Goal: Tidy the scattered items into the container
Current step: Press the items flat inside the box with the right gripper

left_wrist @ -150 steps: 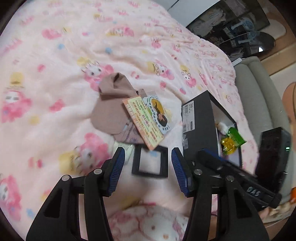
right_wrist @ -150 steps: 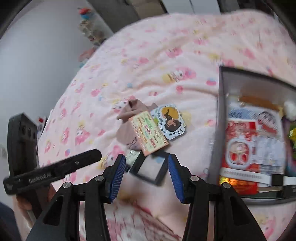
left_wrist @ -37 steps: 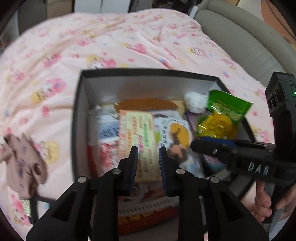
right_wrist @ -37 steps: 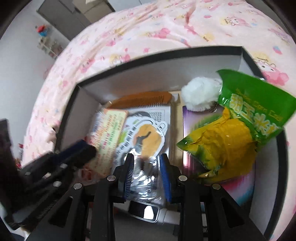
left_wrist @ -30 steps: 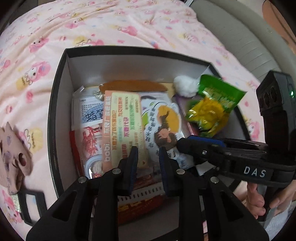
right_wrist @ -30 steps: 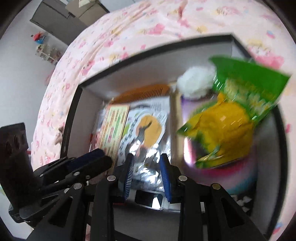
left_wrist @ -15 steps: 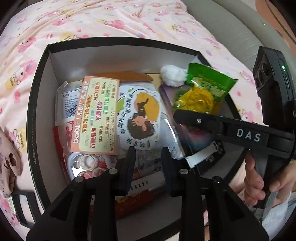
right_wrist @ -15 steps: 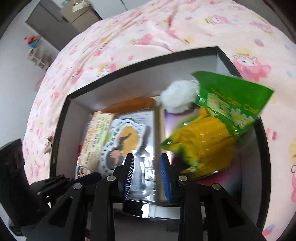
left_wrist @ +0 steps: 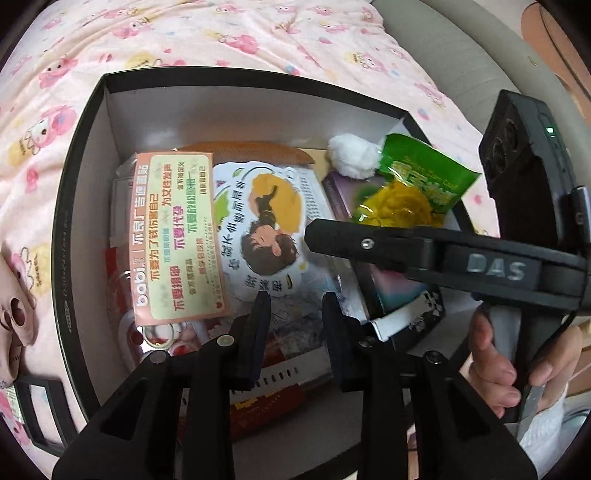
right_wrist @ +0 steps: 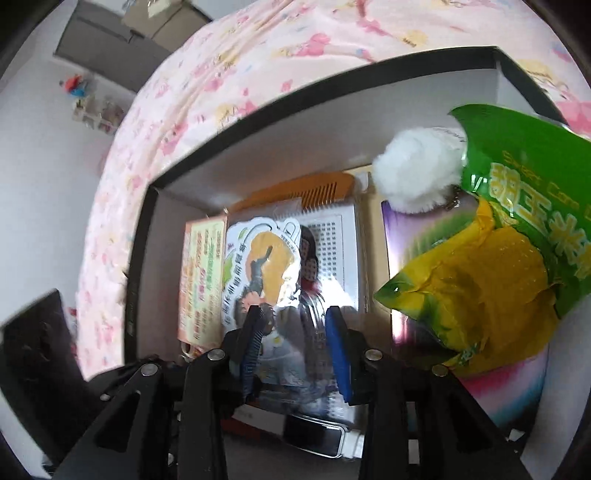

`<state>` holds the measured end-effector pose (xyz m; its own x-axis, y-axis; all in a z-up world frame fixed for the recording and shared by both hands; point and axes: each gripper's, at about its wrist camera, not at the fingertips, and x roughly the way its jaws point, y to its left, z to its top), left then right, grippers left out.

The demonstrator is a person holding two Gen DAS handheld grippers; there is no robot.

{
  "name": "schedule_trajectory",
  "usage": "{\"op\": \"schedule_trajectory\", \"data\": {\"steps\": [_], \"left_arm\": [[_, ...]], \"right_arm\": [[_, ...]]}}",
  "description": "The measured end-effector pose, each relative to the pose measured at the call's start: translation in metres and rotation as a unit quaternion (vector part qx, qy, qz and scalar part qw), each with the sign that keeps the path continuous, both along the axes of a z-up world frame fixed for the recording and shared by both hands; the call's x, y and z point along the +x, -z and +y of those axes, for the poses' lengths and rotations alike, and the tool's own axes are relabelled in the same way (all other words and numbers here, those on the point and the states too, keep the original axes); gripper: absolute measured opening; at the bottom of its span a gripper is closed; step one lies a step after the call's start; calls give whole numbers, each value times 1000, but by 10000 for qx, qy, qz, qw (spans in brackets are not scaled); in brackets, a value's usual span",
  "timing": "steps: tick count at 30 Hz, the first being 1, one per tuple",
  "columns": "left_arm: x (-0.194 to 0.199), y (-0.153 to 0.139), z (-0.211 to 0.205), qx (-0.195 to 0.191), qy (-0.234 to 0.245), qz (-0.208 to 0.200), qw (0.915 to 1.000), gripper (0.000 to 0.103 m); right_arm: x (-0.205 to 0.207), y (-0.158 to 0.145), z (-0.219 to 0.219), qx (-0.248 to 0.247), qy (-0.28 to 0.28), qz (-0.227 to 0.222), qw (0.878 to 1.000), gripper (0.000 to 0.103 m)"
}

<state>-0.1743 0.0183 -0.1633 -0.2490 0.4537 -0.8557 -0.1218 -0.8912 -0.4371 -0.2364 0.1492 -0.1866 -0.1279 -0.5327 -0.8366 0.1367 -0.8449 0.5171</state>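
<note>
**Cards and Snacks Lie in the Black Box**

The black box (left_wrist: 79,155) sits on the bed (left_wrist: 207,33) with its open top facing up. Its walls are white inside. A long orange card (left_wrist: 177,240) lies flat in the left part of the box. In the left wrist view its long side runs from the near side toward the far wall, and its words read sideways. Just beside it on the right lies a round white sticker (left_wrist: 264,229) with a cartoon person on a yellow patch. A brown comb (right_wrist: 314,190) peeks out past their far ends, lying crosswise along the far wall. On the right side a fluffy white ball (right_wrist: 417,173) touches a green and yellow snack bag (right_wrist: 498,236), which rests on a purple packet (right_wrist: 413,236).

The left tool (left_wrist: 293,325) hangs over the near part of the box with a gap between its fingers and nothing in them. The right tool (right_wrist: 293,343) is over the sticker. Its jaws are opening and do not squeeze anything.

A pink cloth (left_wrist: 14,306) and a black frame (left_wrist: 40,417) lie on the bed left of the box.
</note>
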Motion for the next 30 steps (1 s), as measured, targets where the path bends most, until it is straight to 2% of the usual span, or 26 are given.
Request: {"op": "schedule_trajectory", "data": {"steps": [3, 5, 8, 12, 13, 15, 17, 21, 24, 26, 28, 30], "left_arm": [[1, -2, -2, -54, -39, 7, 10000, 29], [0, 1, -2, -52, -17, -76, 10000, 29], [1, 1, 0, -143, 11, 3, 9999, 29], [-1, 1, -3, -69, -49, 1, 10000, 29], [-1, 1, -4, -77, -61, 7, 10000, 29], [-1, 1, -3, -111, -71, 15, 9999, 29], [-1, 2, -4, -132, -108, 17, 9999, 29], [0, 1, -3, -177, -48, 8, 9998, 29], [0, 1, -4, -131, -50, -1, 9999, 29], [-1, -2, -6, -82, -95, 12, 9999, 30], [-3, -2, -8, -82, -112, 4, 9999, 30], [-3, -1, -7, -150, -110, 1, 9998, 29]], "right_arm": [[9, -9, 3, -12, 21, -112, 9999, 32], [16, -4, -1, -225, -47, -342, 9992, 32], [23, 4, -1, -497, 37, -534, 9973, 32], [20, -10, 13, -36, 354, 19, 9994, 33], [23, -10, 15, 45, 376, 21, 9993, 34], [19, 2, 14, 5, 326, -285, 9991, 34], [20, 16, 11, -240, 279, -626, 9974, 36], [27, 10, 10, -244, 237, -637, 9974, 39], [31, 10, 15, -423, 246, -835, 9953, 39], [27, 0, 25, -536, 355, -704, 9954, 39], [15, -8, 19, -164, 391, -354, 9985, 39], [6, -7, 10, -75, 240, -211, 9995, 39]]}}
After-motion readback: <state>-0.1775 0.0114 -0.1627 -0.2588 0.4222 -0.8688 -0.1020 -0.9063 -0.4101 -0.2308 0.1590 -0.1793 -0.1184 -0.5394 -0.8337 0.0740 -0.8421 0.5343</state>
